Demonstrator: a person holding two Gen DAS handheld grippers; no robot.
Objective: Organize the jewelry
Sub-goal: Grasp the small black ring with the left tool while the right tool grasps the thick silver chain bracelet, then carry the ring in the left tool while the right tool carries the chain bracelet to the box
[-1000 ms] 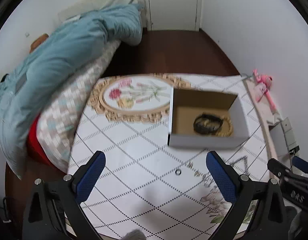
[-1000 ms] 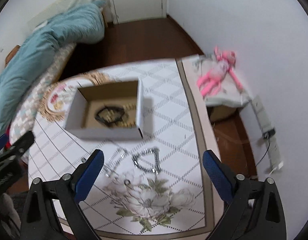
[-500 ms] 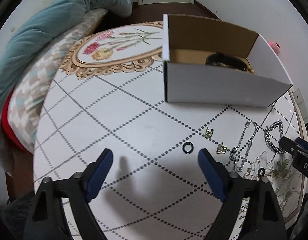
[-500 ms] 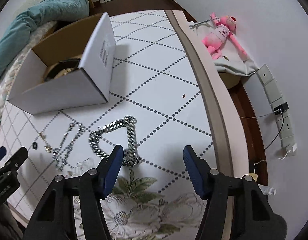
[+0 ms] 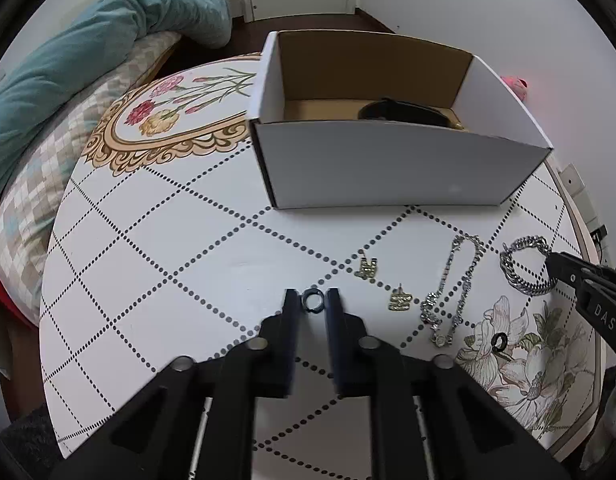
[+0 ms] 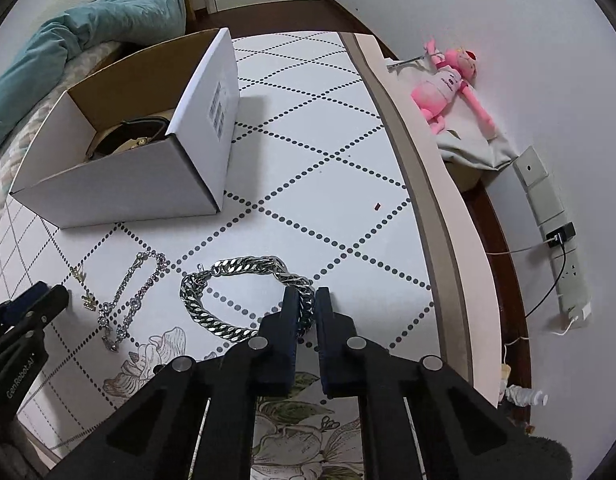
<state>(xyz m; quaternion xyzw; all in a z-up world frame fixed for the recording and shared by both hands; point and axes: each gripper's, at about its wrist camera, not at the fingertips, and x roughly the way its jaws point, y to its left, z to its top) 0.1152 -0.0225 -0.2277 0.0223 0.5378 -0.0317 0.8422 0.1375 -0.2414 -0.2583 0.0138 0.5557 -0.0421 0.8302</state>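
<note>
So both grabs are on at once here: the left hand-held gripper [image 5: 313,300] is pinched narrow around a tiny dark ring [image 5: 312,301] at bottom centre of its view, and the right hand-held gripper [image 6: 306,306] is clamped on the chunky silver curb chain [image 6: 244,296] low in the middle of its frame. The ring is hard, smooth and light, so I'd guess it squirts out easily; squeezing across its outer edge looks right. The chain is heavy-looking and floppy, so it'll dangle from whichever links get held. Can't quite tell if the ring has left the surface [image 5: 180,248]. The thin sparkly chain [image 5: 452,288] and two gold charms [image 5: 382,284] lie between them, with the white cardboard box [image 5: 388,168] up top.
</note>
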